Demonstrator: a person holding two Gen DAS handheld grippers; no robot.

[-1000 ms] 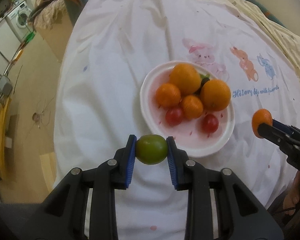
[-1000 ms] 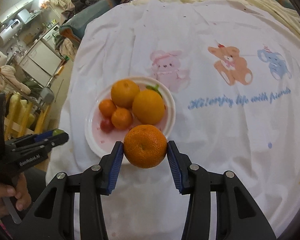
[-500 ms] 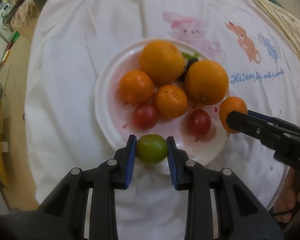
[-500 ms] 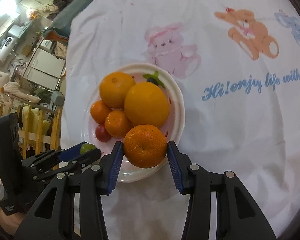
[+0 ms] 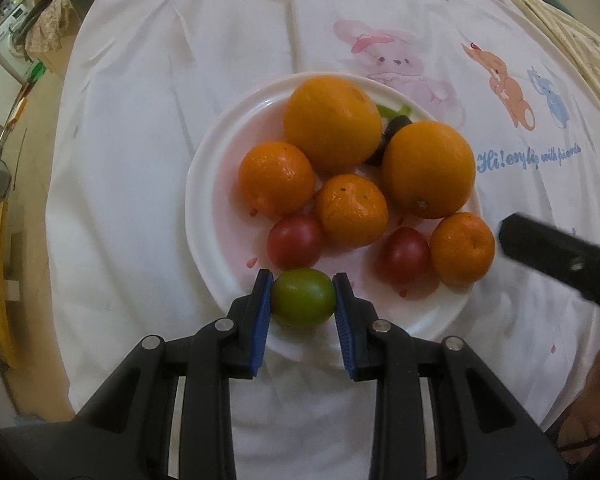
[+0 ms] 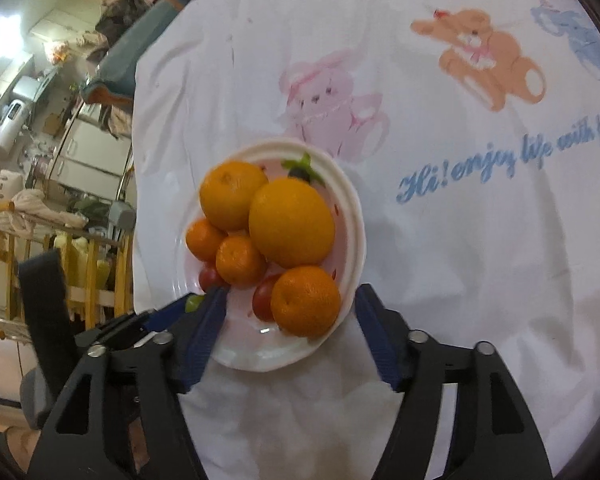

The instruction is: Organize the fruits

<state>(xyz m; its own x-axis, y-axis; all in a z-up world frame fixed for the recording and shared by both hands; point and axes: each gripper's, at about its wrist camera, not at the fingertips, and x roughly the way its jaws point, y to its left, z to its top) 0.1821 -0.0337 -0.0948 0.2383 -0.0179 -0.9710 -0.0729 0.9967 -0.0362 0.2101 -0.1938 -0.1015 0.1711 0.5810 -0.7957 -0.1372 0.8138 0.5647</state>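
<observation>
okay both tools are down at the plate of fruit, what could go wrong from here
The tangerine between the opening right tool fingers sits at the plate edge, so it may roll onto the tablecloth. The left tool, shut on the green fruit, is near the rim too; released there, it could nudge the red fruit or slip off.

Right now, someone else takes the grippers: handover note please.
Left gripper: shut on the green fruit, over the near rim of the white plate.
Right gripper: jaws opening; the small orange lies on the plate, pads clear of it.
On the plate: two big oranges, three small ones, two red fruits.
Done: small orange delivered.
Left: set the green fruit down on the plate, likely in the bare near patch, release, then pull both grippers clear.
</observation>
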